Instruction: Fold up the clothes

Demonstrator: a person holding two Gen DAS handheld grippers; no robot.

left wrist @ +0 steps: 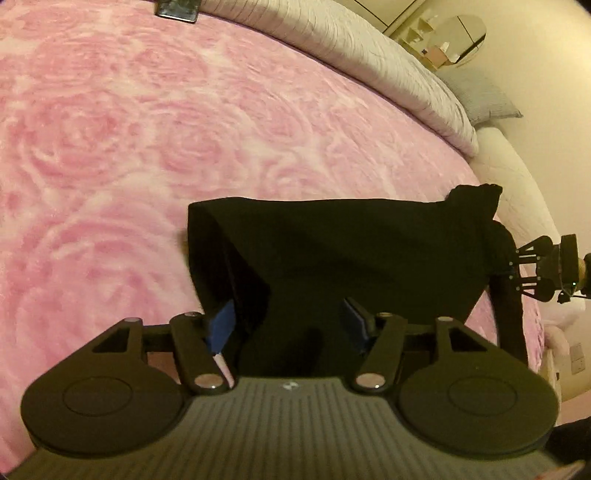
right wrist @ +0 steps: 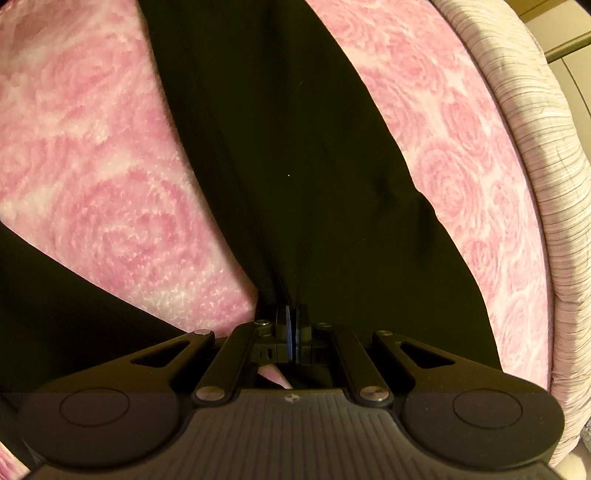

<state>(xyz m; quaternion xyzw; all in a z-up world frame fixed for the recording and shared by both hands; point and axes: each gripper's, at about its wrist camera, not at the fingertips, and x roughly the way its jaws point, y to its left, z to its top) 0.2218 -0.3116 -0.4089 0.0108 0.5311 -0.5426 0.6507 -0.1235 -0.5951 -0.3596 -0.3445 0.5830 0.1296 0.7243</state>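
Note:
A black garment [left wrist: 351, 251] is lifted above the pink rose-patterned blanket [left wrist: 147, 147] and hangs stretched between the two grippers. My left gripper [left wrist: 290, 323] is open, its blue pads [left wrist: 223, 325] wide apart with black cloth lying between them. My right gripper [right wrist: 292, 332] is shut on the black garment [right wrist: 295, 166], which runs away from it across the blanket [right wrist: 92, 184]. The right gripper also shows in the left wrist view [left wrist: 546, 267], at the garment's far right corner.
A grey-white striped quilt [left wrist: 369, 62] borders the blanket at the back and shows in the right wrist view [right wrist: 546, 147]. A dark flat object [left wrist: 177, 11] lies at the far edge. A pillow [left wrist: 480, 96] and a round mirror [left wrist: 458, 40] are beyond the bed.

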